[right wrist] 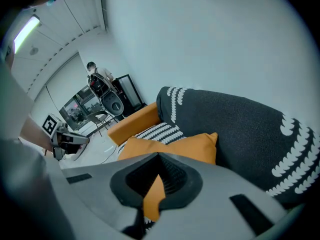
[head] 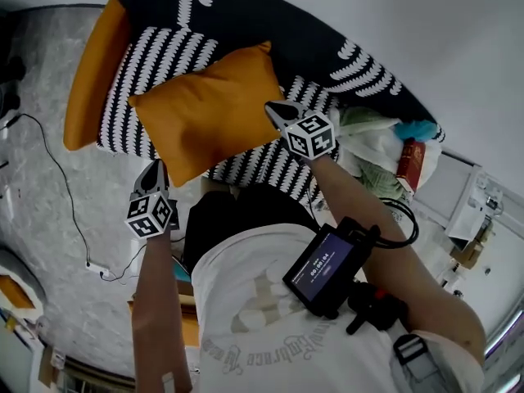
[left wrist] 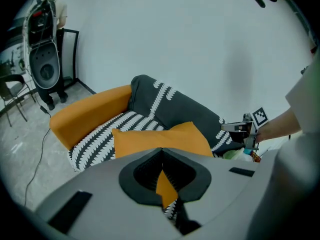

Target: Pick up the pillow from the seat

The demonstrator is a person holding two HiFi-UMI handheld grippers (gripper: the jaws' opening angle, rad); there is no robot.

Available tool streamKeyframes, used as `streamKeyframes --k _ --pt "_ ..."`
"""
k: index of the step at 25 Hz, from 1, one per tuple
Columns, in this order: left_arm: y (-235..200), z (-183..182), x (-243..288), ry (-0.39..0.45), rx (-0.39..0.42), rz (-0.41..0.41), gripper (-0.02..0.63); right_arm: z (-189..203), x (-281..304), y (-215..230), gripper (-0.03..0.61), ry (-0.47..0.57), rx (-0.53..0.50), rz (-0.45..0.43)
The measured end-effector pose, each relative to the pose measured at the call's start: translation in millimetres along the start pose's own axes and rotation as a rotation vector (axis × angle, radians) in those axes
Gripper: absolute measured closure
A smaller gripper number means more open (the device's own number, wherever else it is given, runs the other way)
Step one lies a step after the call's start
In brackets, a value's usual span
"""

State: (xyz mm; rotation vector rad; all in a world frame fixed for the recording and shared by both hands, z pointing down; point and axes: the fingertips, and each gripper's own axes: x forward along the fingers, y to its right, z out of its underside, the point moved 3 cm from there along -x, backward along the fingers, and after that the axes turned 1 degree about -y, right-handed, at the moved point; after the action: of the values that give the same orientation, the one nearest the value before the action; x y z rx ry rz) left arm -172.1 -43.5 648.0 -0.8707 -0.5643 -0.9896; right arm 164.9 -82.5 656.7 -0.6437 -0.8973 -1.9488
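Note:
An orange pillow (head: 209, 109) lies on the black-and-white patterned seat (head: 123, 80) of a sofa, leaning toward the dark backrest (head: 246, 19). My left gripper (head: 155, 167) is shut and empty, just off the pillow's near left edge. My right gripper (head: 273, 107) is also shut, its tip over the pillow's right edge; no fabric shows clamped. In the left gripper view the pillow (left wrist: 160, 140) sits just beyond the closed left gripper (left wrist: 161, 150). The right gripper view shows the pillow (right wrist: 190, 148) past the closed right gripper (right wrist: 159, 155).
An orange armrest (head: 90, 80) bounds the seat's left side. Bags and clutter (head: 372, 142) are piled at the sofa's right end. A cable (head: 61, 187) runs over the grey floor. A person stands by equipment (left wrist: 45, 59) far off. A white wall (left wrist: 200, 44) backs the sofa.

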Motion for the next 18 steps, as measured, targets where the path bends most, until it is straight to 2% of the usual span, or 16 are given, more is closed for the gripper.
streamKeyframes --k 10,18 --pt "-20.0 10.1 33.2 -0.028 -0.029 -0.015 0.604 18.4 22.6 18.8 0.565 -0.072 -0.031 -0.002" --pt "-33.0 21.9 64.6 -0.061 -0.089 0.048 0.601 32.4 36.7 52.0 0.565 -0.122 0.006 0.089"
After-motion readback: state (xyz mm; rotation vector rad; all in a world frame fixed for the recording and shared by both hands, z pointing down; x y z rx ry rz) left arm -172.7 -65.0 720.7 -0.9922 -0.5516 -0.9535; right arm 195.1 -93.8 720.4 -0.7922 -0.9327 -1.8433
